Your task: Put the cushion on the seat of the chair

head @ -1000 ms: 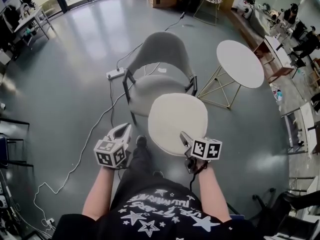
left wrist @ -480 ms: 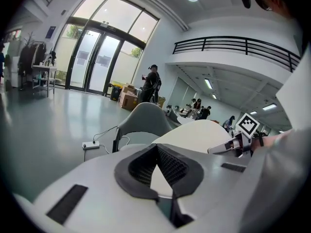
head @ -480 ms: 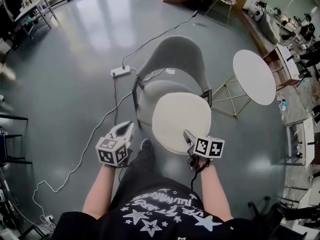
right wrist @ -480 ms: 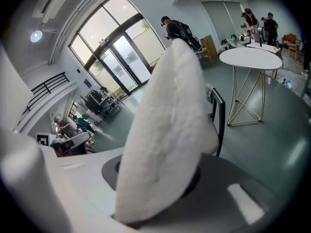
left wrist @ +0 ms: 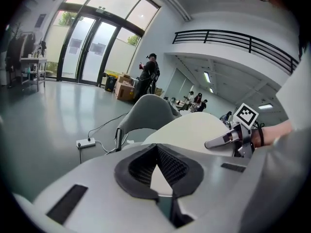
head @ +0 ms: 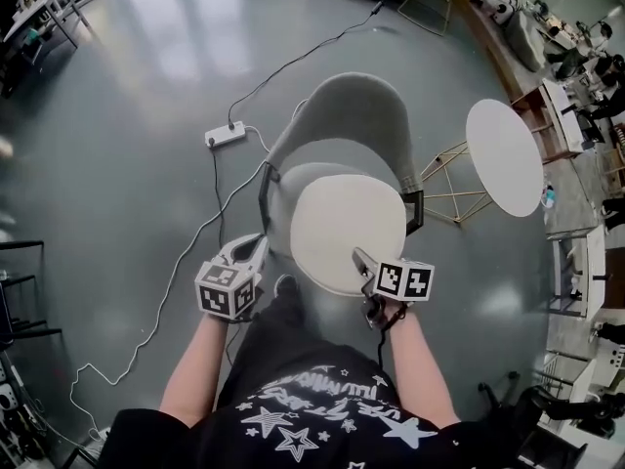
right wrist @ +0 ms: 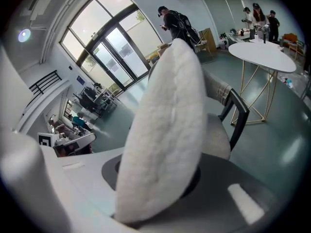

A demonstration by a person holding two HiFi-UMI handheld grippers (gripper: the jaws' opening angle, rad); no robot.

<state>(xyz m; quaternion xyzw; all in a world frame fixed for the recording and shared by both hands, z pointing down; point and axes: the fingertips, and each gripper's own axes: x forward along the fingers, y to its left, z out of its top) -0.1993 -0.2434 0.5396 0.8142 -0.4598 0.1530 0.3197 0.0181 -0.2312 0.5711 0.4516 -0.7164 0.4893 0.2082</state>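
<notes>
A round, off-white cushion [head: 347, 231] hangs by its near edge from my right gripper [head: 359, 258], which is shut on it. In the head view the cushion covers most of the seat of the grey shell chair [head: 342, 115]; only a strip of seat [head: 298, 177] shows at its left. The right gripper view shows the cushion [right wrist: 165, 130] edge-on between the jaws, with the chair seat [right wrist: 217, 136] just behind it. My left gripper [head: 256, 244] is shut and empty, to the left of the cushion by the chair's front leg. The left gripper view shows the chair [left wrist: 146, 109], cushion [left wrist: 189, 127] and right gripper [left wrist: 218, 141].
A round white table [head: 503, 154] on gold wire legs stands right of the chair. A power strip [head: 225, 135] and cables lie on the grey floor to the left. Desks, boxes and people are farther off. The person's legs are just below the cushion.
Both grippers and the cushion have moved forward toward the chair. The cushion now overlaps the seat instead of hanging in front of it.
</notes>
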